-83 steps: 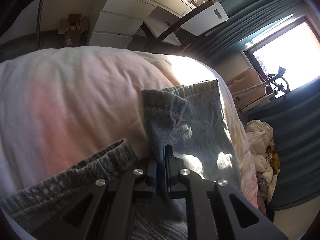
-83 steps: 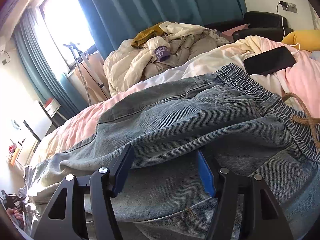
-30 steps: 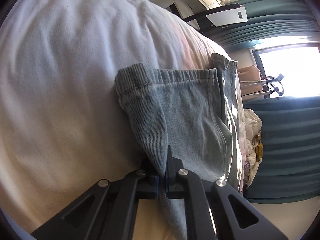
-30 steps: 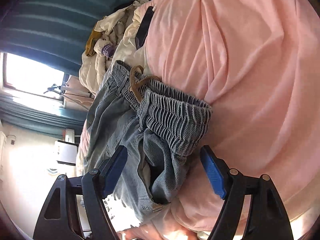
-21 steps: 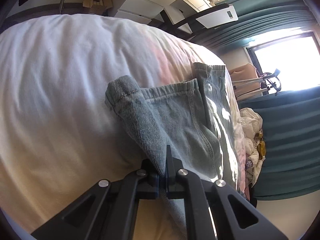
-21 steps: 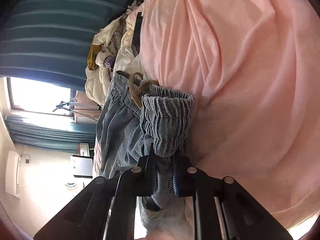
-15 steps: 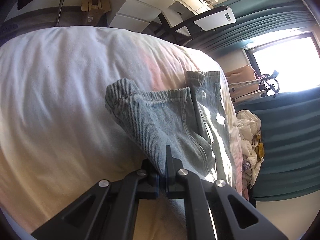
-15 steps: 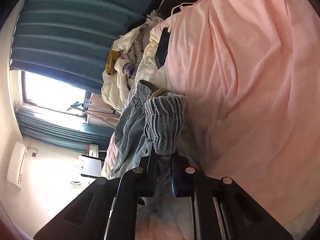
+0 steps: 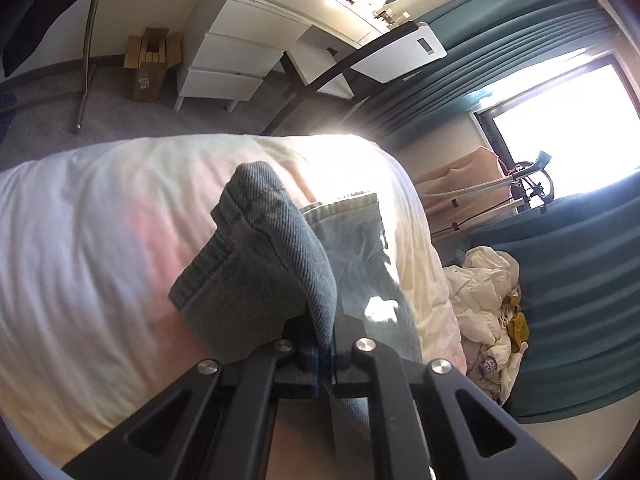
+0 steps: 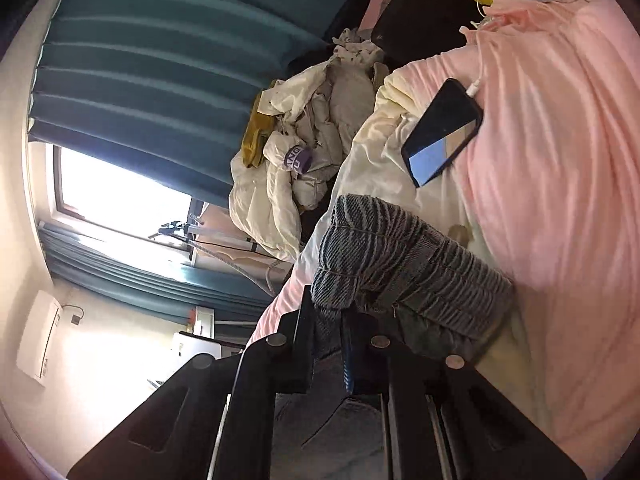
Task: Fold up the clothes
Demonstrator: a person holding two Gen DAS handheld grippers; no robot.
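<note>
While the left gripper pinches the hem of the jeans and the right gripper, whose jaws have just been closing, clamps their elastic waistband, the denim hangs lifted above the pink duvet, near a phone.

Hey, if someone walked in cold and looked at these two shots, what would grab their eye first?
Both grippers clamp the jeans: the left gripper pinches a leg hem, the right gripper the elastic waistband. Beyond lie a pink duvet and a phone on charge.
</note>
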